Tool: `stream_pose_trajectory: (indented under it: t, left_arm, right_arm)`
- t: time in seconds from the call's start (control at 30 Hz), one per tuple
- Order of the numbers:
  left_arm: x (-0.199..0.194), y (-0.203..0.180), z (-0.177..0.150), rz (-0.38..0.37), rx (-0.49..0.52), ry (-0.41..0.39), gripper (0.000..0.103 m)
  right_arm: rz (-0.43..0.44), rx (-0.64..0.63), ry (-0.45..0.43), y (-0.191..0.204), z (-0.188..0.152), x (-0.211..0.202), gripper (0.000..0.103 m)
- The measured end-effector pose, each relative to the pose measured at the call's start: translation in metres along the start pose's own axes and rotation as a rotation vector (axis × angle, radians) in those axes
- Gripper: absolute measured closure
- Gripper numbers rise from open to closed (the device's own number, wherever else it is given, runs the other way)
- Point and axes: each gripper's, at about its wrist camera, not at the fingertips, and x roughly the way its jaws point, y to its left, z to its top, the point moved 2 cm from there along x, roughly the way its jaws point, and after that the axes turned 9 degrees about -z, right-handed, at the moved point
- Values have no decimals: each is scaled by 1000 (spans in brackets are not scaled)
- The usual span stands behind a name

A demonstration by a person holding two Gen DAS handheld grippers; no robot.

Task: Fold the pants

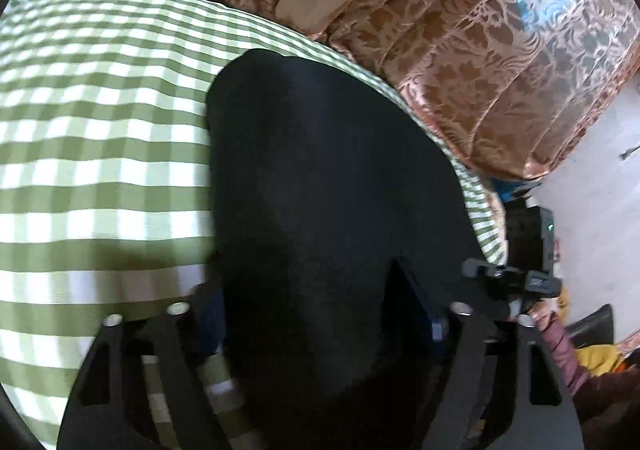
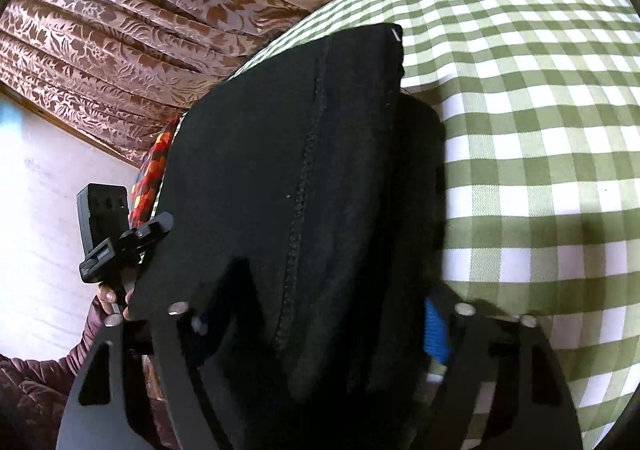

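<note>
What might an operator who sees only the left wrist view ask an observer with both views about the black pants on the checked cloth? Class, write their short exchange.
Operator: In my view the pants are one dark shape on the checked cloth. Any detail on them?
Observer: Yes. The right wrist view shows a stitched seam running lengthwise along the top layer.
Operator: Are the layers lined up?
Observer: Not quite. A lower layer sticks out past the top layer's edge, on the side toward the open cloth.
</note>
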Motion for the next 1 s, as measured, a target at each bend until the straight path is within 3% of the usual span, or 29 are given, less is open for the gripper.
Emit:
stream_pose_trajectory:
  t: [0.07,0.17,0.3,0.43,0.67,0.83,0.93,0.97,1.0]
  left_arm:
    - [-4,-7,-2,-24,31,-25,53]
    - [-16,-17,-2,-66,53,-61,63]
    - [-38,-35,1,-86,101,-108,65]
    - [-66,-40,23,-63,140,-174,65]
    - [-78,-10,88,79,152,-202,64]
    - [-78,22,128,139,124,-206,60]
    - [-67,53,141,182,75,-180,56]
    - [-59,68,141,219,53,-160,56]
    - [-47,83,138,292,36,-124,55]
  right_arm:
    - [-15,-24,-17,8,-1,-7,51]
    - [-24,-65,-41,22,3,-18,57]
    - [-12,-131,-81,49,22,-25,58]
    - [10,-162,-99,68,57,-7,57]
    - [15,-188,-67,87,129,44,56]
    - [8,-175,-49,80,164,79,54]
    - [-78,-122,16,46,166,122,41]
    - [-36,-97,6,38,164,127,32]
    - [-9,-87,-13,33,162,127,32]
